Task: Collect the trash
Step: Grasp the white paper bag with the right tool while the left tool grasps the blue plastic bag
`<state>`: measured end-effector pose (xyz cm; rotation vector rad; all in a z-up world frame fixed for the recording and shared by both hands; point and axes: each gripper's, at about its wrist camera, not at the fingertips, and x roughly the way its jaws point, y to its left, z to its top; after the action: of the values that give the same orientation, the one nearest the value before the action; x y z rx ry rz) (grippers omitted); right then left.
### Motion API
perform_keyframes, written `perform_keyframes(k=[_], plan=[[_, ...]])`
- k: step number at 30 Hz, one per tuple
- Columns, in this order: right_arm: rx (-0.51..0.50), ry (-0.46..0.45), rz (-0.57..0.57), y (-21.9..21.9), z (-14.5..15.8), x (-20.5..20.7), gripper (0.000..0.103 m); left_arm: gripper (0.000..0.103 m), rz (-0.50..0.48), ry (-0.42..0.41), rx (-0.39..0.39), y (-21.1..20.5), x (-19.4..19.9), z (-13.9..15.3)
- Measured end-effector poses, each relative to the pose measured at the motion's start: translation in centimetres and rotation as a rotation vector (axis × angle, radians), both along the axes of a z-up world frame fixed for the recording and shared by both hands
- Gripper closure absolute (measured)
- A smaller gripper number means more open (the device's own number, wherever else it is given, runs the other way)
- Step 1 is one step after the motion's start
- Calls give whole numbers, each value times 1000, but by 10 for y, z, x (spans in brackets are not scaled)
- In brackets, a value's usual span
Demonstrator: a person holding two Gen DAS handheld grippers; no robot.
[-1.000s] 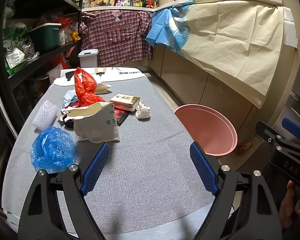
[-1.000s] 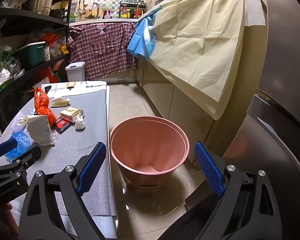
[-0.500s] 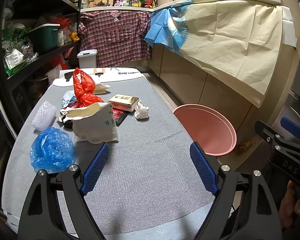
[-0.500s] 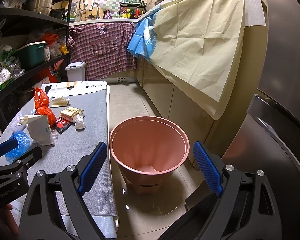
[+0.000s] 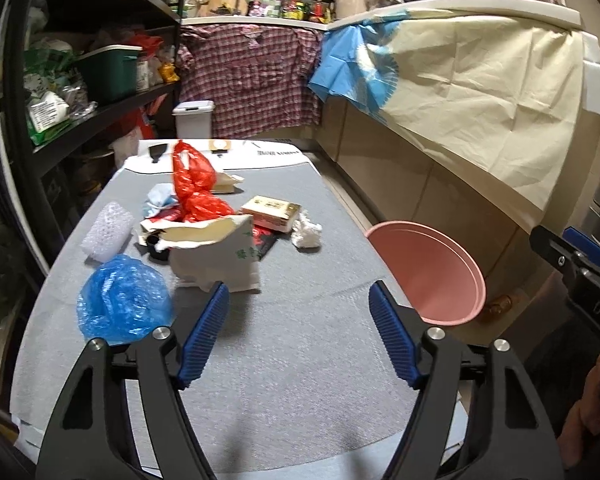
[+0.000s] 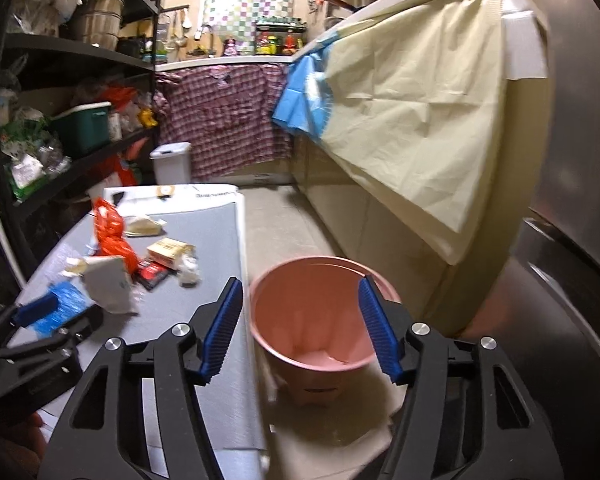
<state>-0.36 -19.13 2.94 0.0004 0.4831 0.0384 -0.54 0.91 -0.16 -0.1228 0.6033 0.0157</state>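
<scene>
Trash lies on a grey-covered table (image 5: 284, 360): a blue plastic bag (image 5: 124, 304), a torn white paper bag (image 5: 220, 256), a red plastic bag (image 5: 192, 192), a gold box (image 5: 270, 212), a crumpled white tissue (image 5: 306, 232) and a white foam net (image 5: 108, 232). A pink bin (image 5: 432, 272) stands on the floor right of the table; it is empty in the right wrist view (image 6: 316, 320). My left gripper (image 5: 298, 332) is open over the near table, just short of the paper bag. My right gripper (image 6: 300, 328) is open above the bin.
Dark shelves (image 5: 80, 92) full of goods line the left side. Cabinets draped with cream paper (image 5: 480, 120) run along the right. A small white lidded bin (image 5: 192, 120) stands beyond the table. A steel fridge door (image 6: 572, 280) is close on the right.
The left gripper has moved forward toward the paper bag. The right gripper has moved forward and left over the bin, and its jaws have narrowed somewhat.
</scene>
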Motion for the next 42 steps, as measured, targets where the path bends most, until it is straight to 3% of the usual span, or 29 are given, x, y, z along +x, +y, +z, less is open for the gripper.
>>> perform_keyframes(k=[6,9,11,13,17,22,24,26,27,34,42], plan=[[50,28,158,39,4,30,52,45,81,-6,-2,21,-1,1],[68,46,230,60,1,44,63,47,137,3,0,35,1,-2],[86,77,282,76,-6,56,78,48,161,17,1,42,2,-5],[100,110,331,91,-14,69,82,50,199,29,4,51,3,-8],[134,136,392,111,-23,81,82,52,279,45,3,73,4,-14],[268,190,488,126,-31,94,78,52,390,63,-6,100,7,-21],[320,214,525,135,-32,101,73,52,422,78,-17,112,11,-27],[365,260,556,145,-37,110,58,52,435,90,-23,118,14,-32],[387,289,569,150,-39,114,58,52,446,98,-25,122,16,-36],[454,398,587,166,-57,129,58,52,458,153,-54,134,28,-54],[456,402,596,165,-57,127,76,56,436,194,-63,134,39,-66]])
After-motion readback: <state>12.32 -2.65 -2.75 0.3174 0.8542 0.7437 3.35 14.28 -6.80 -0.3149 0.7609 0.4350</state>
